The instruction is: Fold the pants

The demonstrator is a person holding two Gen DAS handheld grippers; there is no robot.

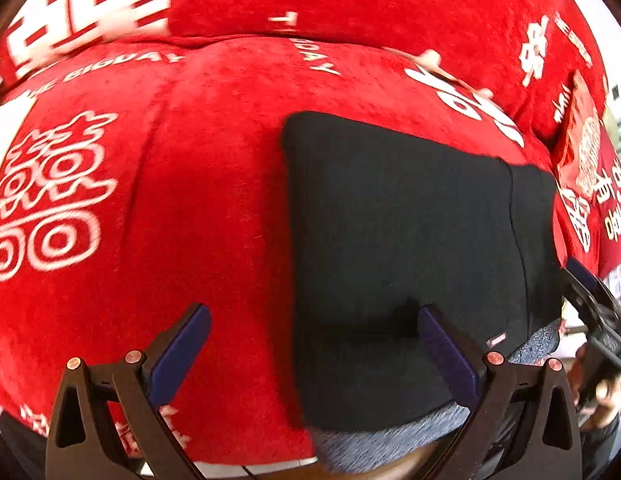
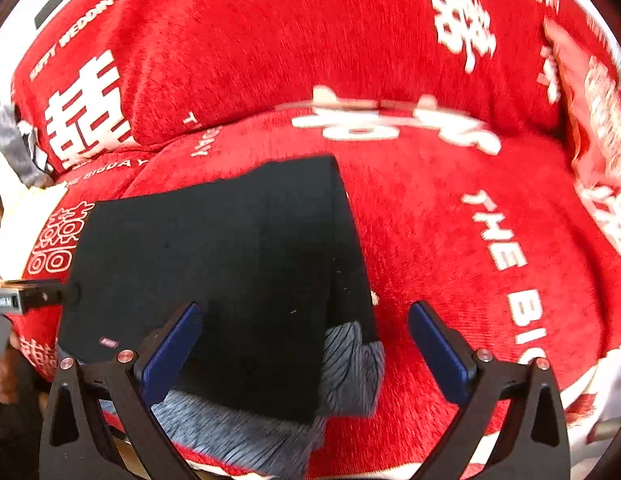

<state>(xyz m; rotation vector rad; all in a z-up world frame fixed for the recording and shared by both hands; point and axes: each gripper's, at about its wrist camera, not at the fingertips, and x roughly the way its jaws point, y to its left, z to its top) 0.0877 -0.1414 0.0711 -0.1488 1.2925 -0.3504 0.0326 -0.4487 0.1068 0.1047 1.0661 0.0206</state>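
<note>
The black pants (image 1: 406, 248) lie folded into a compact rectangle on a red sofa seat (image 1: 190, 208), with grey fleecy lining (image 1: 390, 440) showing at the near edge. My left gripper (image 1: 314, 352) is open and empty above the near left edge of the pants. In the right wrist view the pants (image 2: 214, 256) lie left of centre, lining (image 2: 350, 368) exposed at the near right corner. My right gripper (image 2: 304, 348) is open and empty over that corner. The right gripper also shows in the left wrist view (image 1: 594, 312) at the far right.
The sofa cover is red plush with white characters and lettering; its backrest (image 2: 310, 32) rises behind the seat. A red cushion (image 1: 582, 148) leans at the right end. The sofa's front edge (image 2: 590, 392) runs just below my grippers.
</note>
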